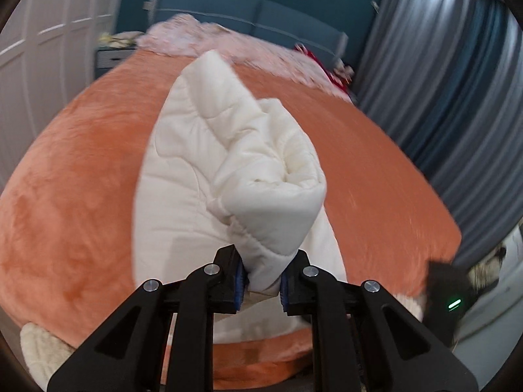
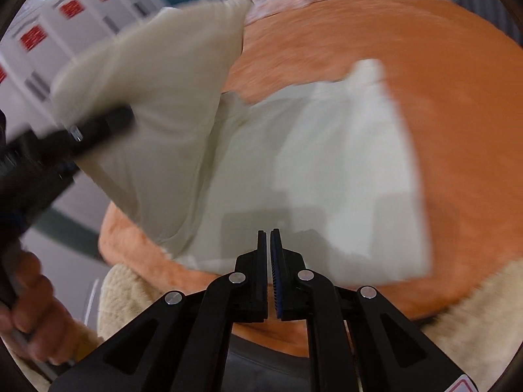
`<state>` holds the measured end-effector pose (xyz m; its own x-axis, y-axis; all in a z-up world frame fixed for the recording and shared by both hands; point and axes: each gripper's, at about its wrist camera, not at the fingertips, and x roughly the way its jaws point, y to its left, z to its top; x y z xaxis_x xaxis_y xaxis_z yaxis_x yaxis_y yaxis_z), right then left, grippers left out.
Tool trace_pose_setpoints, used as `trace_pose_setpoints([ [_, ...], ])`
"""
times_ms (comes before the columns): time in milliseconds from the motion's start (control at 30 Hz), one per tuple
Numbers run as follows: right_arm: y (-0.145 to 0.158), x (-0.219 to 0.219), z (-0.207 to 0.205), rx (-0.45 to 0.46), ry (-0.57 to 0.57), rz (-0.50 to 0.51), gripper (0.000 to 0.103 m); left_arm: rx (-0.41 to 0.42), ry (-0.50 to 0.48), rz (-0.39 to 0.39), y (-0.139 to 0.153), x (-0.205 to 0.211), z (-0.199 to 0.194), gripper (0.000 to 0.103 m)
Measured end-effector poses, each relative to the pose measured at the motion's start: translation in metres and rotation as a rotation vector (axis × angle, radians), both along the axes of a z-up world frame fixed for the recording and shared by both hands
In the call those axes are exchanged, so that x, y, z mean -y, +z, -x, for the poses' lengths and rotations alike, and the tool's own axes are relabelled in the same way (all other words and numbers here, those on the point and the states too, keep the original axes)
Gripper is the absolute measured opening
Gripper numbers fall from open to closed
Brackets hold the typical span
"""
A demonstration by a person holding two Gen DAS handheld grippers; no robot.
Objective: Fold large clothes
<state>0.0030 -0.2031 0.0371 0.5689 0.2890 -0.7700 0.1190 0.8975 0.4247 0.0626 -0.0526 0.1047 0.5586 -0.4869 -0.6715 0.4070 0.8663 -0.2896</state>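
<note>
A large white quilted coat (image 1: 183,170) lies on the orange bed cover (image 1: 72,176). My left gripper (image 1: 261,281) is shut on a bunched part of the coat and holds it lifted above the rest. In the right wrist view the lifted part (image 2: 157,98) hangs from the left gripper (image 2: 81,134) at the left, and the flat part of the coat (image 2: 327,176) lies on the orange cover (image 2: 441,98). My right gripper (image 2: 269,238) is shut and empty, just above the coat's near edge.
A pink fluffy blanket (image 1: 202,32) and red items (image 1: 327,65) lie at the head of the bed by the blue headboard (image 1: 261,13). White wardrobes (image 1: 49,49) stand left, grey curtains (image 1: 457,81) right. A cream fleece (image 2: 474,310) hangs at the bed's near edge.
</note>
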Motion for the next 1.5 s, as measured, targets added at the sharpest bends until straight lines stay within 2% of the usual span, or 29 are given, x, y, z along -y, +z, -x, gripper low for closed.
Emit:
trace_pose_setpoints([
  [200,0.006,0.037,0.025,0.003,-0.079,0.010,0.009,-0.109,-0.072,-0.091,-0.046,0.043,0.010,0.020],
  [267,0.014,0.038,0.029,0.020,-0.087,0.026,0.010,-0.100,-0.075,-0.123,-0.050,0.046,0.017,0.021],
  [367,0.034,0.039,0.030,0.065,-0.086,0.046,0.013,-0.049,-0.081,-0.172,-0.044,0.042,0.030,0.035],
  [400,0.043,0.040,0.030,0.089,-0.084,0.044,0.026,-0.049,-0.082,-0.164,-0.042,0.039,0.033,0.043],
  [433,0.049,0.040,0.030,0.105,-0.083,0.041,0.046,-0.047,-0.078,-0.148,-0.038,0.034,0.036,0.053],
  [500,0.066,0.040,0.029,0.162,-0.081,0.029,0.057,-0.045,-0.047,-0.121,-0.033,0.017,0.042,0.062],
  [533,0.071,0.037,0.028,0.182,-0.072,0.024,0.058,-0.048,-0.028,-0.115,-0.030,0.010,0.042,0.065],
  [667,0.083,0.018,0.015,0.212,0.002,0.028,0.058,-0.069,0.049,-0.088,-0.025,-0.021,0.044,0.065],
  [767,0.081,0.005,-0.002,0.194,0.043,0.041,0.058,-0.100,0.122,-0.104,-0.033,-0.042,0.035,0.065],
  [900,0.071,-0.018,-0.019,0.155,0.083,0.070,0.057,-0.164,0.192,-0.088,-0.047,-0.063,0.025,0.065],
  [967,0.065,-0.022,-0.024,0.132,0.080,0.102,0.040,-0.170,0.212,-0.090,-0.051,-0.070,0.023,0.065],
  [1000,0.063,-0.022,-0.025,0.123,0.079,0.113,0.022,-0.172,0.217,-0.090,-0.052,-0.072,0.021,0.065],
  [1033,0.061,-0.021,-0.024,0.117,0.081,0.111,0.017,-0.171,0.223,-0.089,-0.053,-0.074,0.020,0.065],
  [1200,0.052,0.007,-0.008,0.093,0.024,0.082,0.011,-0.159,0.222,-0.084,-0.049,-0.077,0.020,0.065],
  [1333,0.031,0.036,0.006,0.034,-0.050,0.042,0.011,-0.164,0.196,-0.086,-0.049,-0.069,0.011,0.065],
  [1500,0.006,0.047,0.015,-0.032,-0.080,0.046,0.010,-0.184,0.138,-0.136,-0.057,-0.045,0.007,0.065],
])
